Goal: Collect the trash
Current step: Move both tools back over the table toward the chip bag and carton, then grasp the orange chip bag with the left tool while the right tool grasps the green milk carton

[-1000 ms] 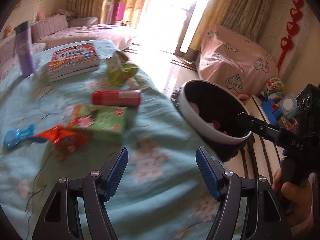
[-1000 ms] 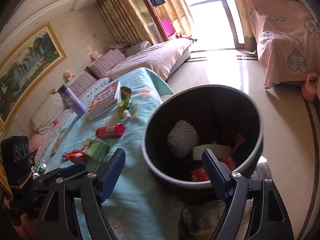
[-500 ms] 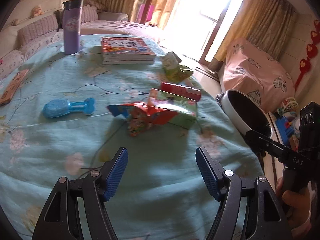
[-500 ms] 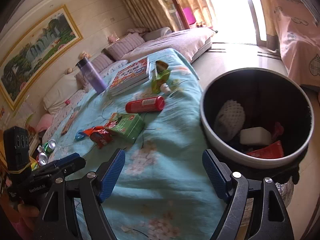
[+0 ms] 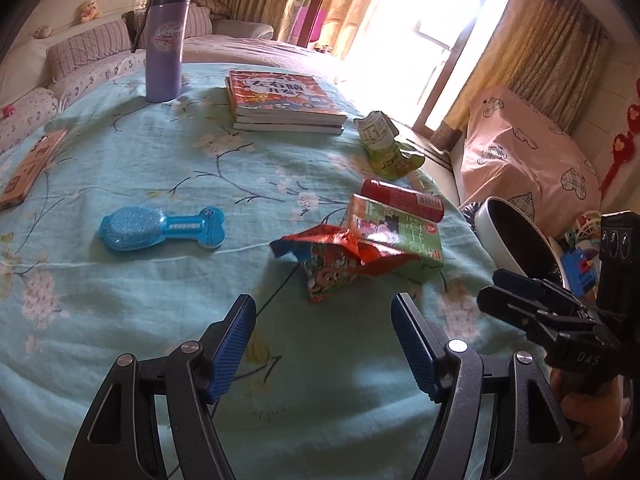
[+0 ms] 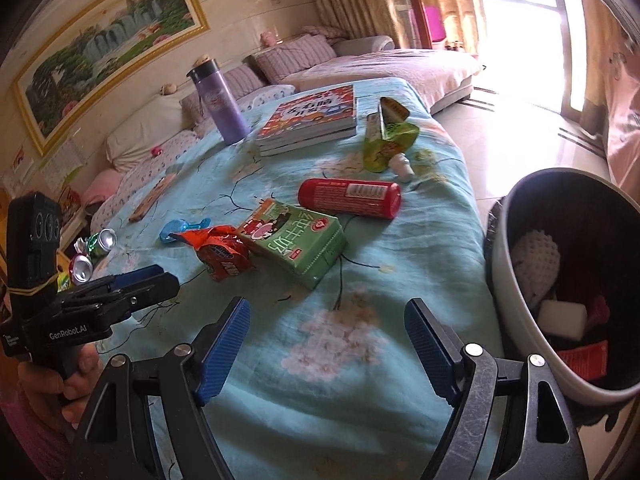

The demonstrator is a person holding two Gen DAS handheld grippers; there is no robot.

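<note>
While both sets of jaws stand spread with nothing between them, left gripper [image 5: 322,342] and right gripper [image 6: 326,342] poised side by side above the pale blue flowered bedspread [image 5: 120,300], neither touching any litter. Straight ahead of the left gripper and nearest to it, a crumpled red snack wrapper [image 5: 332,264]: light, thin, crackly film, apt to slip or spring out of a shallow pinch, so best nipped across a bunched fold near its middle. Touching the wrapper on its far side, a green drink carton [image 5: 400,236] lying flat: stiff-edged but probably empty and crushable, best taken across its narrow sides. Just behind the carton, a red cylindrical tube [image 6: 350,197] on its side: smooth, liable to roll, best gripped across the barrel. Farther off, near the bed's edge, a squashed green pouch [image 6: 384,140] beside a stack of books [image 6: 312,118]. Off the bed to the right gripper's side, a round waste bin [image 6: 504,296] already holding scraps, near enough for a short carry
</note>
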